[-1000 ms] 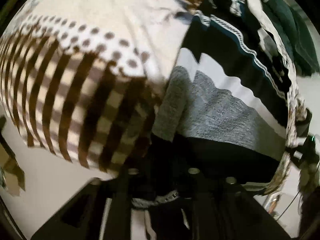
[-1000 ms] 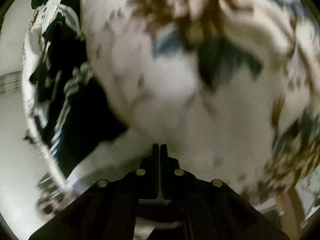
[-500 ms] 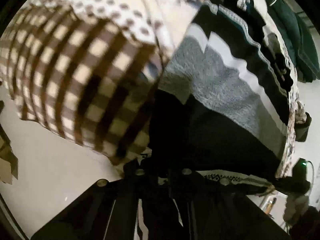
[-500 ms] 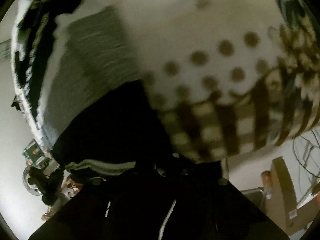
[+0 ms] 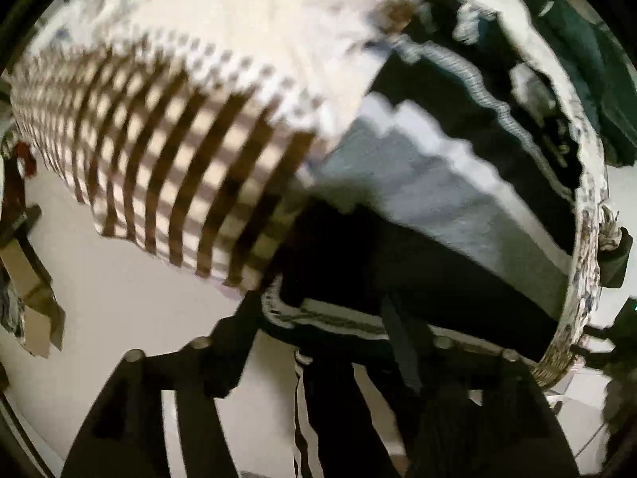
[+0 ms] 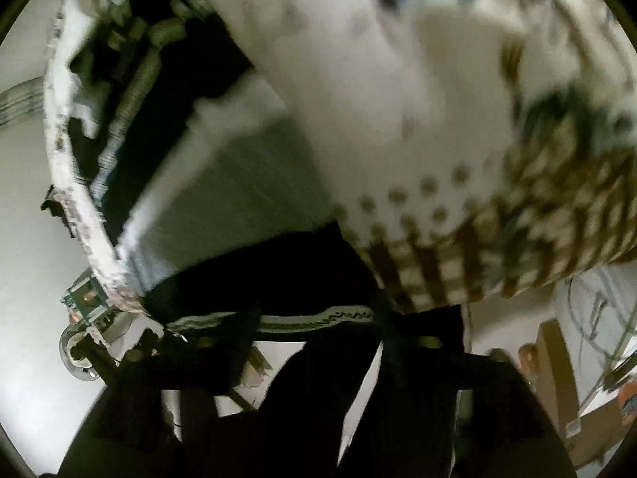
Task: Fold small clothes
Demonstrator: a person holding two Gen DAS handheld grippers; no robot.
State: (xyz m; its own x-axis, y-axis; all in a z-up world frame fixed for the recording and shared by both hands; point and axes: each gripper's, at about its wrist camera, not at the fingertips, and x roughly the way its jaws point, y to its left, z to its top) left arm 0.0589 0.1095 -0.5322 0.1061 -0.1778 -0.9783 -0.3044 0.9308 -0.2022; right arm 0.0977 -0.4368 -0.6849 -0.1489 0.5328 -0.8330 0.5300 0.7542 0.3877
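A black, grey and white striped knit garment [image 5: 430, 199] lies on a cream cloth with brown checks and dots [image 5: 179, 147]. Its black hem with a patterned band [image 5: 338, 318] hangs over the near edge. My left gripper [image 5: 322, 318] is open, its fingers [image 5: 239, 326] spread either side of the hem. In the right wrist view the same garment [image 6: 239, 183] and hem band [image 6: 318, 314] show, with black cloth [image 6: 318, 398] draped over my right gripper [image 6: 314, 334], which is open around the hem. The fingertips are partly hidden by fabric.
The patterned cloth's edge [image 6: 497, 267] hangs over the surface. A dark green garment [image 5: 589, 59] lies at the far right. Cardboard [image 5: 36, 294] stands on the floor at left. A box [image 6: 557, 378] and cables [image 6: 597, 318] are at right, small hardware [image 6: 87, 318] at left.
Both grippers have opened: their fingers were together a second ago and now stand spread around the black hem. Both have drawn back toward the garment's near edge, which now drapes over them.
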